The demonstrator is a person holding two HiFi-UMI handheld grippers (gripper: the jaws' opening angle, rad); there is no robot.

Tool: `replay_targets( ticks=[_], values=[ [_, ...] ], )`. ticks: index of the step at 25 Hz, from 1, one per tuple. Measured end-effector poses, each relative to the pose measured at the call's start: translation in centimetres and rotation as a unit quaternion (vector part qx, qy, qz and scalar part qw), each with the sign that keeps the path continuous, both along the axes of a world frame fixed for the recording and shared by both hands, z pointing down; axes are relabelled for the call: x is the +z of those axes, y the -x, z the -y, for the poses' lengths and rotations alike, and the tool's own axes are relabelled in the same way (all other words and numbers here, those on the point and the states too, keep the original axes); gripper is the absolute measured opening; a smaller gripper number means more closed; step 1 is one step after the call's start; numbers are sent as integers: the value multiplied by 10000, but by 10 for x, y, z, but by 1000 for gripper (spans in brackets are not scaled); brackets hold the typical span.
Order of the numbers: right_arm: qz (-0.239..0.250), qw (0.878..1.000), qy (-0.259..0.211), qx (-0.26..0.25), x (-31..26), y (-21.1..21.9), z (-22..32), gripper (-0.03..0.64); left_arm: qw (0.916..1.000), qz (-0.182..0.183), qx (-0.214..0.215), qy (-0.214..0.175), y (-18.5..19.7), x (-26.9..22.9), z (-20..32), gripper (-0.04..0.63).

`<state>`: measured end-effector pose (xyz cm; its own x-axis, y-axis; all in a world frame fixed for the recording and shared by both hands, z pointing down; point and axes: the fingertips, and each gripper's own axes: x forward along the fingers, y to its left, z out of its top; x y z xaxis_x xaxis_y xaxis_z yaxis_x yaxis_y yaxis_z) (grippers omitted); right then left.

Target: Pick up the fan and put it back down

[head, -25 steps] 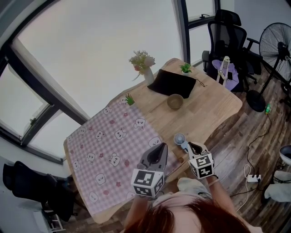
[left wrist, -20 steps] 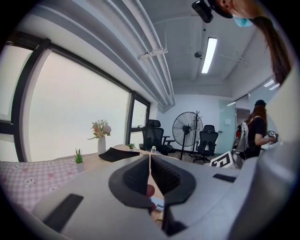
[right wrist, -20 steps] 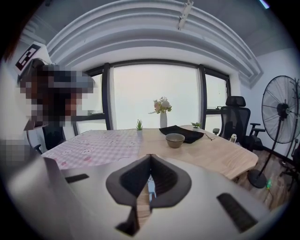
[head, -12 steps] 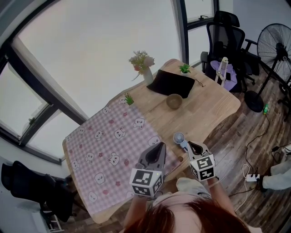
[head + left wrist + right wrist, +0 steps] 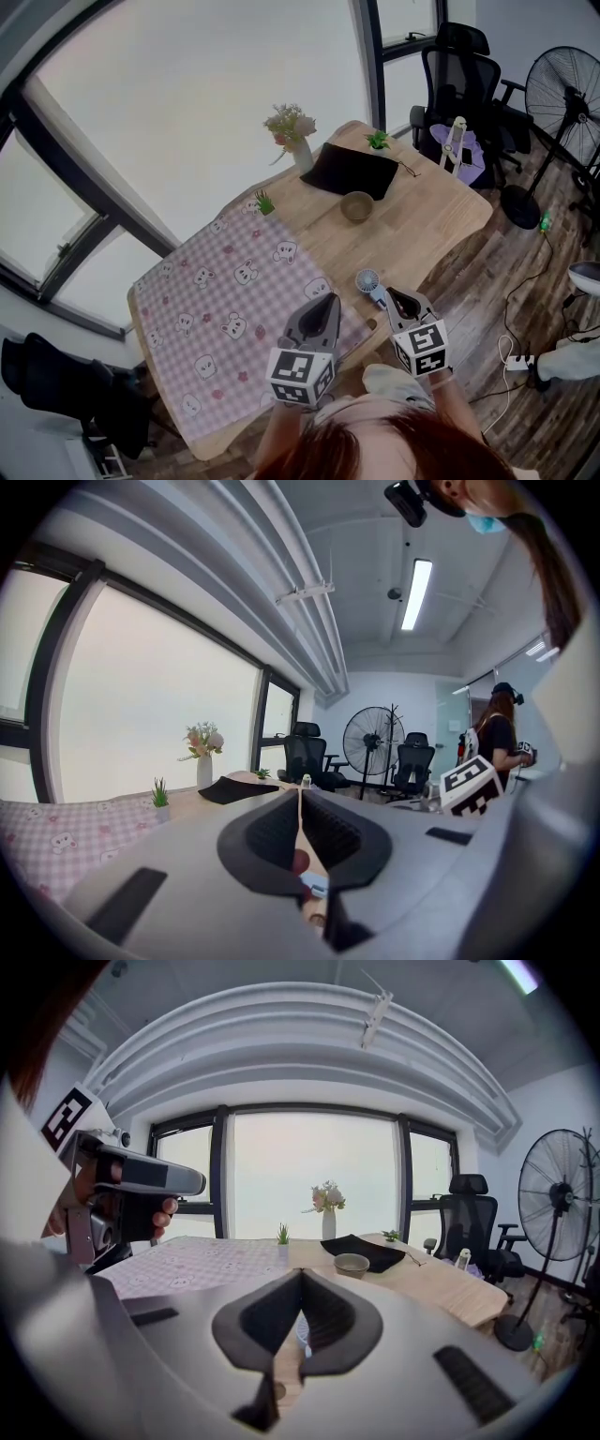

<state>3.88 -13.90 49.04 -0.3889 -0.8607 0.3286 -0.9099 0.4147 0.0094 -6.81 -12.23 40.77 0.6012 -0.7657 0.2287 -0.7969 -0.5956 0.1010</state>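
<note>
Both jaws closed, right gripper [image 5: 390,295] pinching the fan [image 5: 367,280], left gripper [image 5: 334,299] empty.

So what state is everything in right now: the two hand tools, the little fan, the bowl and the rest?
Left tool: shut, empty.
Right tool: shut, empty.
Small fan: lying on the table, not gripped.
Bowl: upright, looks empty.
Vase: upright, holding flowers.
Checked cloth: spread flat.
Floor fan: standing, blades look still.
</note>
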Motion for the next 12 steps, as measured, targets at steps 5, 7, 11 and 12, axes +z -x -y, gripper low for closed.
replay_targets(
  ticks=[5,7,11,12],
  values=[
    [152,9997,-159,-41,-16,1,-7,0,10000,0,26,-14,0,0,-6,14],
    [199,9995,-232,-46,-21,0,-10,0,10000,2,44,-20,-1,1,-8,14],
    [292,9990,-327,-26,-31,-2,-14,0,10000,-3,62,-32,-3,0,-11,14],
    [315,9989,-345,-14,-33,-2,-15,0,10000,-2,66,-42,-3,0,-11,14]
  ],
)
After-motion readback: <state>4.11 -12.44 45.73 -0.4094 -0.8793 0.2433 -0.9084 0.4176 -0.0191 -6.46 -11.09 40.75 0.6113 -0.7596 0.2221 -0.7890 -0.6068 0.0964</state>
